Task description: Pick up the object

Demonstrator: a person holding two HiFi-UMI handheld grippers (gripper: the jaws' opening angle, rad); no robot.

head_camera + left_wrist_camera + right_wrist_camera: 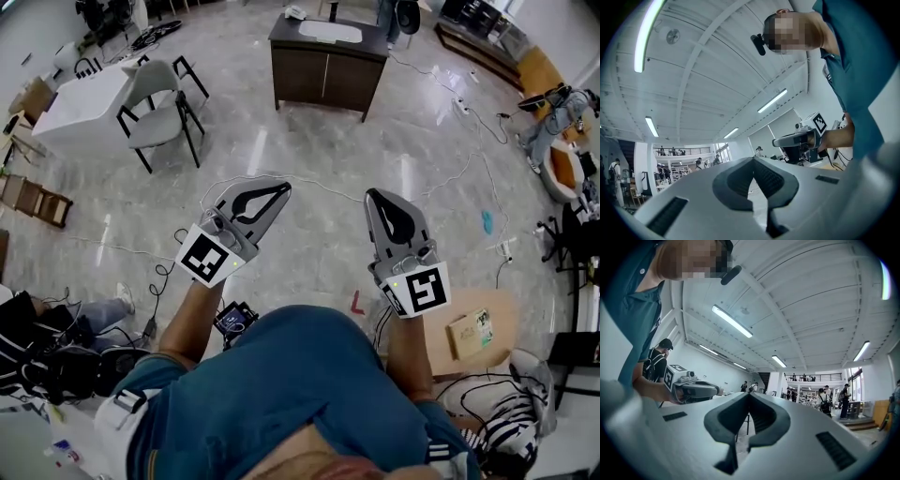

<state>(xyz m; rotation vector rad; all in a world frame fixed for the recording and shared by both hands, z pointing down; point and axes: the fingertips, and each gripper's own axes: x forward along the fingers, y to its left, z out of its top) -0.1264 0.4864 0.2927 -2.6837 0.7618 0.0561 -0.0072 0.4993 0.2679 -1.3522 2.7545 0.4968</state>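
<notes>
We hold 2 grey, wedge-shaped claws, left claw and right claw, ribbed pads pressed together, empty, over the glossy marbled floor.

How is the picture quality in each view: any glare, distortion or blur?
Head view: sharp; pale light streaks glare on the glossy floor. Left gripper view: strong fisheye bending, dark corners, one light strip overexposed. Right gripper view: same bending; the near right gripper looks slightly soft.
</notes>
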